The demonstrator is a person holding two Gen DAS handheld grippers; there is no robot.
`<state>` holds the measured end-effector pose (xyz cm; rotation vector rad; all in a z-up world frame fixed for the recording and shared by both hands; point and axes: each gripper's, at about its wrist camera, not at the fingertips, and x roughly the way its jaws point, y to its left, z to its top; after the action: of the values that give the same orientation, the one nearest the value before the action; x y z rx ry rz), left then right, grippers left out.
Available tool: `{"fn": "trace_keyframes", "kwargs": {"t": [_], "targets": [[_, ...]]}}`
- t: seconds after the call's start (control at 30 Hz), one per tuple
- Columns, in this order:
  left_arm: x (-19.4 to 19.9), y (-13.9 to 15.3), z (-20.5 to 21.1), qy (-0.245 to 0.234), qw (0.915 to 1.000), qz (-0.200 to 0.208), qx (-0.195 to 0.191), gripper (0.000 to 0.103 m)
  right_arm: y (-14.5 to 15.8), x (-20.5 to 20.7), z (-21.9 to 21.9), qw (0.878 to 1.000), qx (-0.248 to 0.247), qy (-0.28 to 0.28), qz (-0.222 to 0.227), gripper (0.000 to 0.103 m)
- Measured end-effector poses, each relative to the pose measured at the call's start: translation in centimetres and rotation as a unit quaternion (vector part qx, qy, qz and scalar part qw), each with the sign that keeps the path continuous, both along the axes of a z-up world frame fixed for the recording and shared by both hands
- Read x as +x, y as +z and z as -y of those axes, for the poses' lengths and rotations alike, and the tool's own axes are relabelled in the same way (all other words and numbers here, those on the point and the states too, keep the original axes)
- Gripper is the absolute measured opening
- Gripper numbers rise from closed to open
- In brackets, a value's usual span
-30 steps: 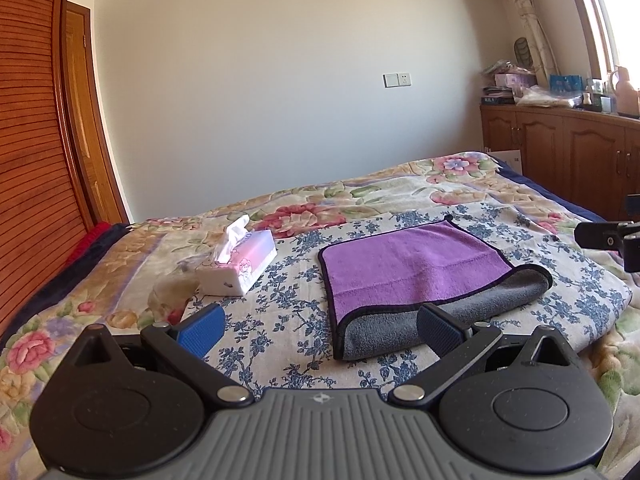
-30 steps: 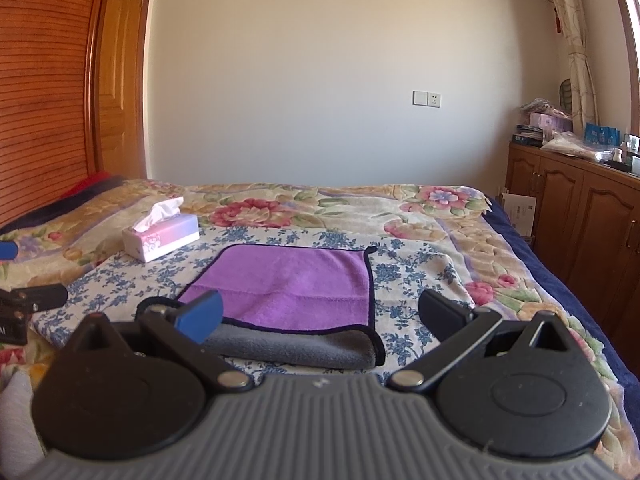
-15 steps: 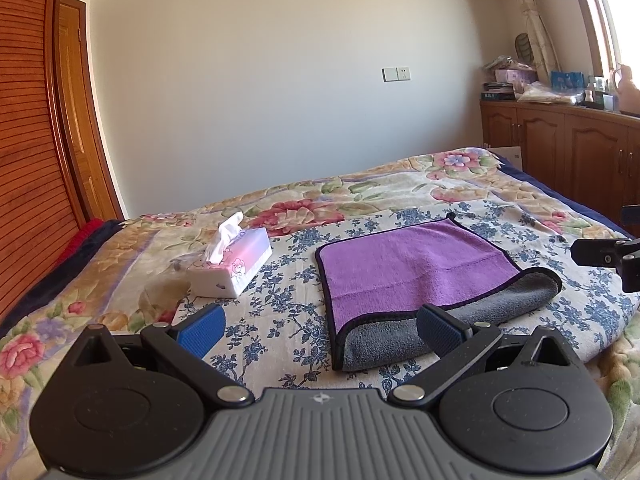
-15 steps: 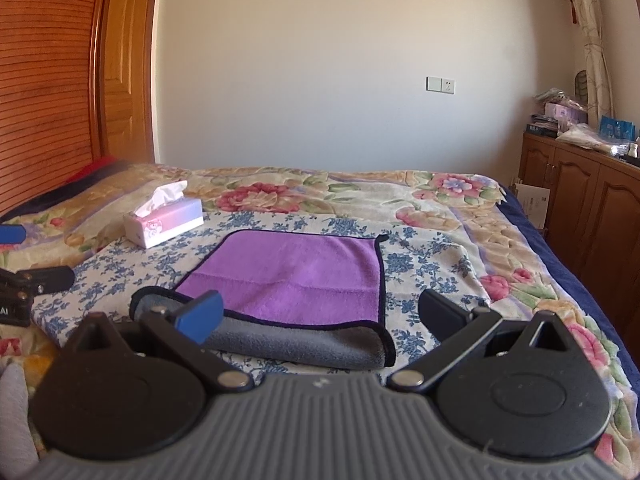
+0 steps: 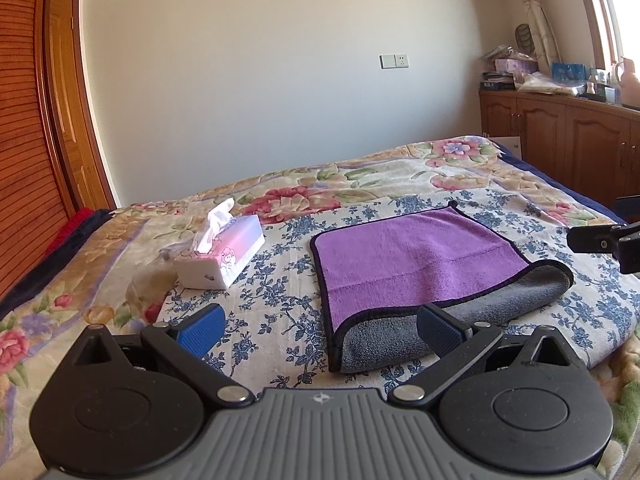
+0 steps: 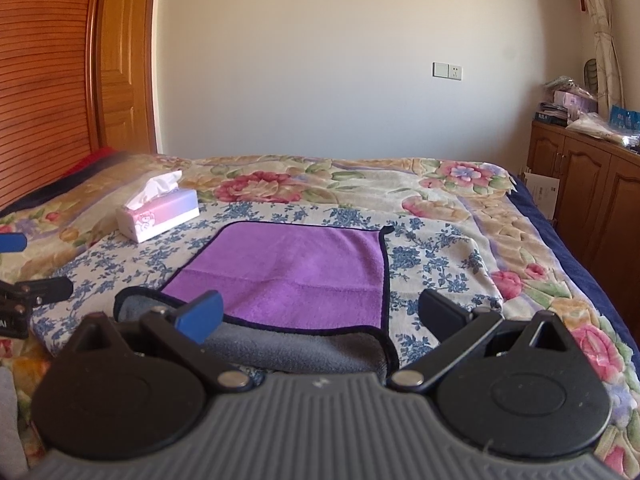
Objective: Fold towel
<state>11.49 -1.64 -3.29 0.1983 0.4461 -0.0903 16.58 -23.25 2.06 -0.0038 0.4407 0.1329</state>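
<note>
A towel [image 5: 412, 260], purple on top and grey underneath, lies folded over on the floral bed cover [image 5: 280, 292], its rolled grey fold along the near edge. In the right wrist view the same towel [image 6: 296, 272] spreads just beyond the fingers. My left gripper [image 5: 320, 330] hovers open near the towel's near-left corner, holding nothing. My right gripper [image 6: 320, 314] is open too, above the grey fold, with nothing between its pads. Each gripper shows at the edge of the other's view.
A pink and white tissue box [image 5: 222, 254] stands on the bed left of the towel, also the tissue box [image 6: 158, 212] in the right view. Wooden cabinets [image 5: 560, 140] with clutter line the right wall. A wooden door [image 6: 124, 56] stands at the back left.
Both views have drifted slightly, as both grippers shifted a little over the near edge of the bed. The towel lies unchanged and both grippers stay open.
</note>
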Motion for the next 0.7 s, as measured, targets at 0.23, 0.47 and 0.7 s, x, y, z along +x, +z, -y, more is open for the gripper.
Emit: {"fn": "trace_keyframes", "kwargs": {"t": [0.23, 0.47, 0.7], "targets": [[1.2, -0.5, -0.1, -0.001, 1.0000, -0.007, -0.005, 0.103, -0.4, 1.2, 0.4, 1.000, 0.001, 0.000, -0.008, 0.103], [2.1, -1.0, -0.4, -0.007, 0.9997, -0.014, -0.017, 0.103, -0.8, 2.1, 0.6, 1.000, -0.001, 0.003, -0.018, 0.103], [3.1, -1.7, -0.5, -0.013, 0.9992, -0.027, -0.025, 0.101, -1.4, 2.9, 0.7, 1.000, -0.001, 0.004, -0.029, 0.103]]}}
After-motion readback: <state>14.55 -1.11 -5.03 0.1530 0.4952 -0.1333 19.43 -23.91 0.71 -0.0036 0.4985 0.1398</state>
